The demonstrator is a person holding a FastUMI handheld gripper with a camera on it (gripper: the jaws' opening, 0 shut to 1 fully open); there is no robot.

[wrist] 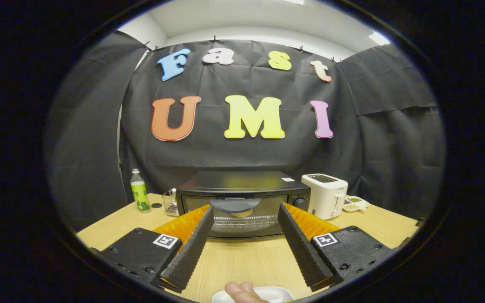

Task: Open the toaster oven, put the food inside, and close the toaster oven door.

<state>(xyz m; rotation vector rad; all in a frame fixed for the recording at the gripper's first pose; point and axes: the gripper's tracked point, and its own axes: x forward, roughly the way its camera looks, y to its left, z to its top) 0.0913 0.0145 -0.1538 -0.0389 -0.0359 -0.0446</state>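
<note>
Gripper [246,212] is sitting wide open, fingers spread apart w/ nothing between the pads, hovering above the worktop [242,256] and pointing straight at the toaster oven [243,202]. Left finger [192,248] and right finger [303,248] are angling in from the lower part of the frame, tips framing the oven's front on either side w/o touching it.

Toaster oven is sitting at frame center, on the far half of the worktop, just ahead of the fingertips. Its door [242,219] is standing shut, handle [235,205] running across the top of the glass, approx. midway between the tips. Knob [299,202] is showing on the oven's right side panel.

Food: a pale rounded piece [242,291] is lying on a white dish [274,293] at the bottom center of the frame, behind the fingertips, well apart from the oven; can't tell what kind of food it is.

White toaster [324,195] is standing just right of the oven, w/ a small tray [355,204] of compartments beside it, further right. On the left of the oven a metal mesh holder [169,203] is sitting, and beyond that, center left, a bottle [139,190] w/ green label is standing upright near the worktop's far left corner, a small dark cap [156,205] lying next to it.
</note>
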